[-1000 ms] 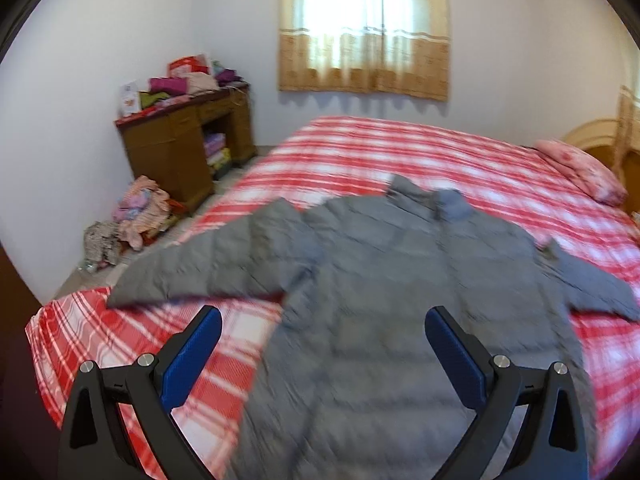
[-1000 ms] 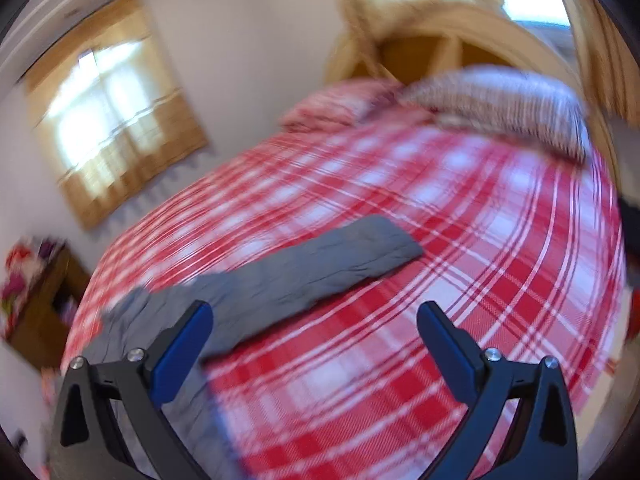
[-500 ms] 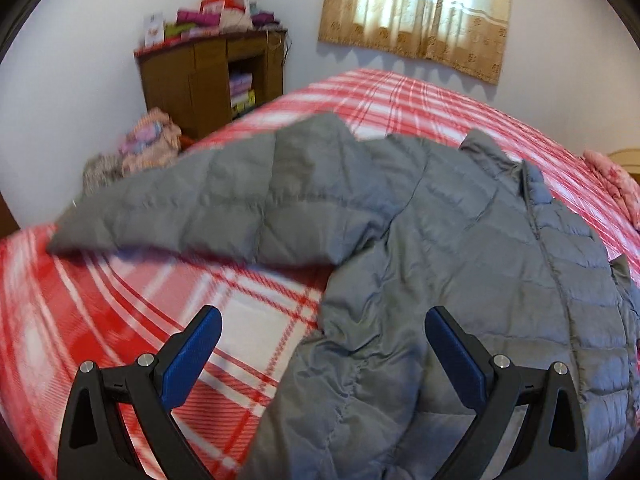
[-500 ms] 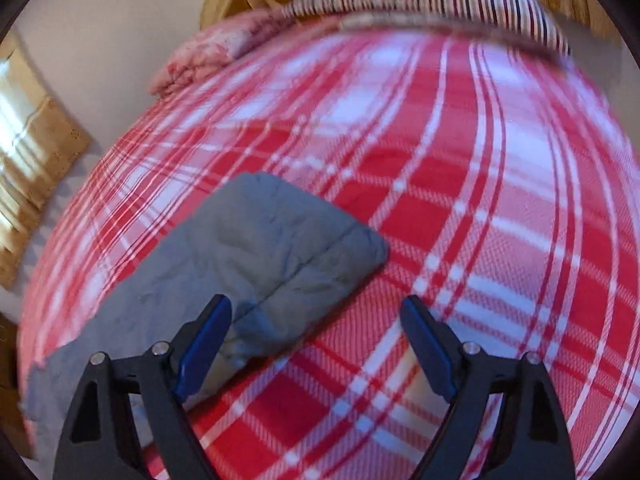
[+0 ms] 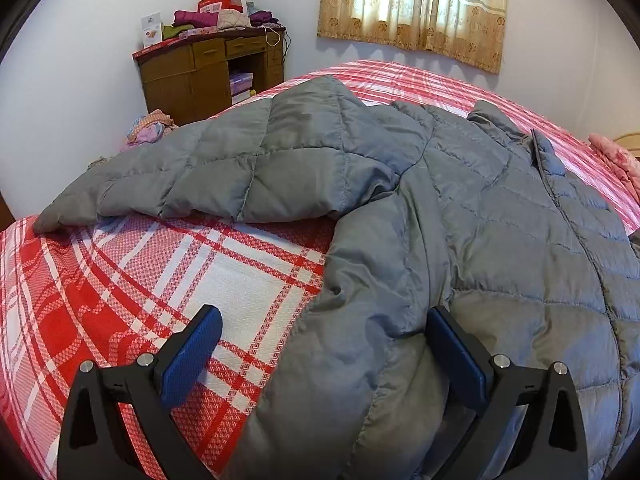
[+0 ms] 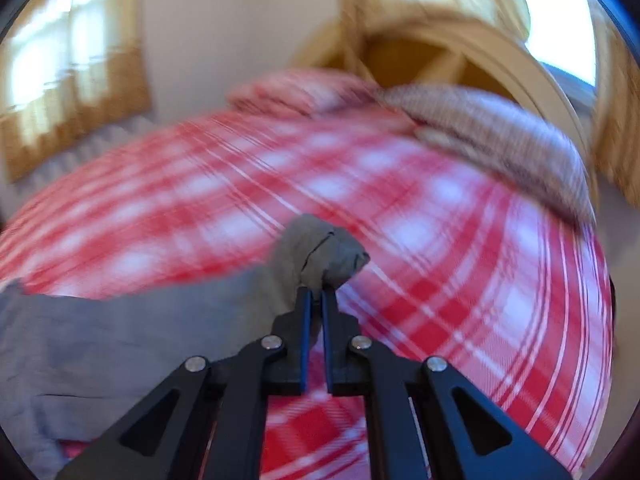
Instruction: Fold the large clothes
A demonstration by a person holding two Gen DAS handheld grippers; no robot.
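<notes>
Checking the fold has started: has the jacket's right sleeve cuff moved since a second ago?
Yes. The cuff lay flat on the plaid bedspread; the right gripper just closed its jaws on it and lifted it.

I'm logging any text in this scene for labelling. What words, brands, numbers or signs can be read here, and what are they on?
No text can be read.
White card on the desk: has print, too small to read.
Red box on the desk: markings too small to read.
Boxes in the desk shelf: nothing legible.
Jacket: no label shows.
Right wrist view: too blurred for any text.
</notes>
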